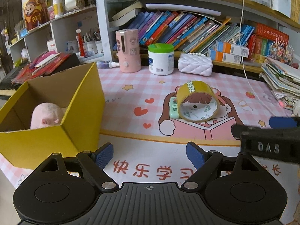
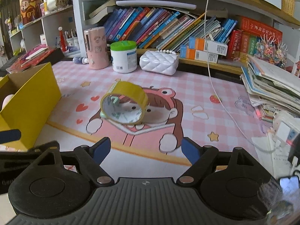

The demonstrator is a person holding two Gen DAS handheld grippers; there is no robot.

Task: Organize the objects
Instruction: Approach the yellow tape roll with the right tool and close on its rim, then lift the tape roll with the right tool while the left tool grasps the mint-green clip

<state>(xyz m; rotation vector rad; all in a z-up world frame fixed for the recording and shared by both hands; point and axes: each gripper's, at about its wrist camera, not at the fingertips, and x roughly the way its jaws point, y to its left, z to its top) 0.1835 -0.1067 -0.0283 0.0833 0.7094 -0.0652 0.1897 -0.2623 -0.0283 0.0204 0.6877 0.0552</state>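
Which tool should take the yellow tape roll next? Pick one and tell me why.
Probably the right tool: open and empty, the tape roll lies almost straight ahead of it. From the left tool, also open, the roll sits off to the right, while the yellow box is beside it.

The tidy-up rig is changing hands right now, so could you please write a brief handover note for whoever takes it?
Left gripper: open, empty.
Right gripper: open, empty, pointed at the tape.
Yellow tape roll: mid-mat, propped on its edge against a small mint-green item.
Yellow box: at the left, open, with a pink plush toy already inside.
Done: plush boxed.
Left: probably the tape and the green item, then maybe the clutter at the back.
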